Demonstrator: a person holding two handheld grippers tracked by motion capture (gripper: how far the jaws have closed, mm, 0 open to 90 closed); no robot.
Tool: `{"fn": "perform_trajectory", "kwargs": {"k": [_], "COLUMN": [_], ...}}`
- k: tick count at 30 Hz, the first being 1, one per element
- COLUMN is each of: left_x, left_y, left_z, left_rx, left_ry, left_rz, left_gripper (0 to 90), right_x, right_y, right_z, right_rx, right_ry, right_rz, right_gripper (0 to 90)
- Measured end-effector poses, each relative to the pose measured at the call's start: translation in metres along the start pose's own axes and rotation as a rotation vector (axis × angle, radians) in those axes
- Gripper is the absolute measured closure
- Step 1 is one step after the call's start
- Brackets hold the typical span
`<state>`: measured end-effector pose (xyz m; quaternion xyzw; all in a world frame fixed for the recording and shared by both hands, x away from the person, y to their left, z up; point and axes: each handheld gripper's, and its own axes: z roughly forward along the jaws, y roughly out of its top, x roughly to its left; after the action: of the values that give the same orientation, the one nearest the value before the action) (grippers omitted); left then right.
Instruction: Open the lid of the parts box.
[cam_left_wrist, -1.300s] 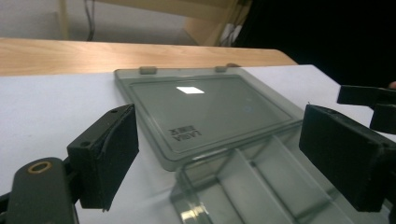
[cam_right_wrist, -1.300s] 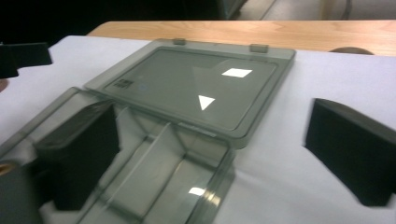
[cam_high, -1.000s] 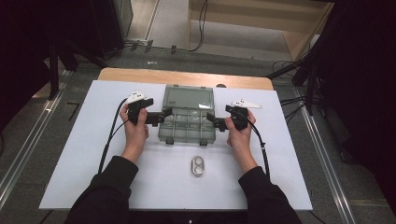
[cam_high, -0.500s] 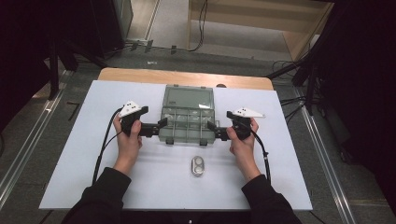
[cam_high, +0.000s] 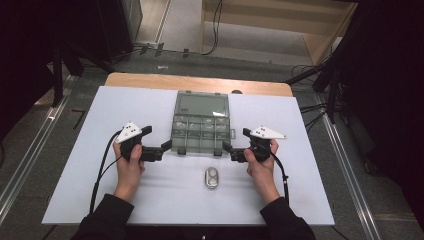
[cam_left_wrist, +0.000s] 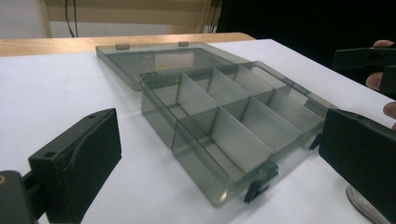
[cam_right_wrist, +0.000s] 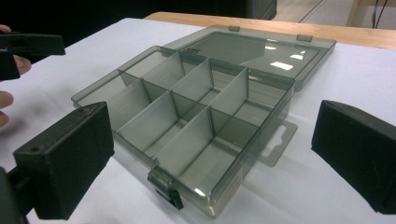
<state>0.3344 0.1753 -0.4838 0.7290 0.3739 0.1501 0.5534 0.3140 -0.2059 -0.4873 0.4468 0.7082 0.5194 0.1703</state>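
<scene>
- Nearest the person, a small metal object (cam_high: 212, 178) lies on the white mat (cam_high: 90, 200), at 6 o'clock from the box.
- Left gripper (cam_high: 166, 146) and right gripper (cam_high: 227, 147), both spread wide and empty, flank the front corners, about equally near.
- Compartment box (cam_high: 202, 134) sits mid-table, its lid (cam_high: 202, 105) flat open toward 12 o'clock.

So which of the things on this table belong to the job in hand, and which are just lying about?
In the job:
- compartment box, lid open and laid flat
- left gripper, open, beside it
- right gripper, open, beside it

Lying about:
- small metal object, nearer the person, untouched
- white mat
</scene>
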Motion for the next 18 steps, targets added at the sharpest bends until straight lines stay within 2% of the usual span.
{"fn": "perform_trajectory", "kwargs": {"k": [3,5,7,13,18], "left_x": [-0.001,-0.001,0.000,0.000,-0.002], "left_y": [-0.001,-0.001,-0.002,-0.009,-0.014], "left_z": [-0.007,-0.014,-0.020,-0.038,-0.049], "left_rx": [-0.001,-0.013,-0.018,-0.045,-0.051], "left_ry": [0.006,0.004,0.009,0.020,0.024], "left_rz": [0.022,0.022,0.032,0.023,0.030], "left_gripper": [0.0,0.0,0.0,0.0,0.0], "right_x": [0.002,0.004,0.006,0.010,0.015], "right_y": [-0.005,-0.008,-0.011,-0.014,-0.016], "right_z": [-0.005,-0.008,-0.011,-0.021,-0.025], "right_rx": [-0.005,-0.006,0.004,-0.003,-0.008], "right_ry": [0.012,0.022,0.019,0.036,0.029], "right_rz": [-0.001,0.004,-0.008,-0.008,-0.012], "right_gripper": [0.0,0.0,0.0,0.0,0.0]}}
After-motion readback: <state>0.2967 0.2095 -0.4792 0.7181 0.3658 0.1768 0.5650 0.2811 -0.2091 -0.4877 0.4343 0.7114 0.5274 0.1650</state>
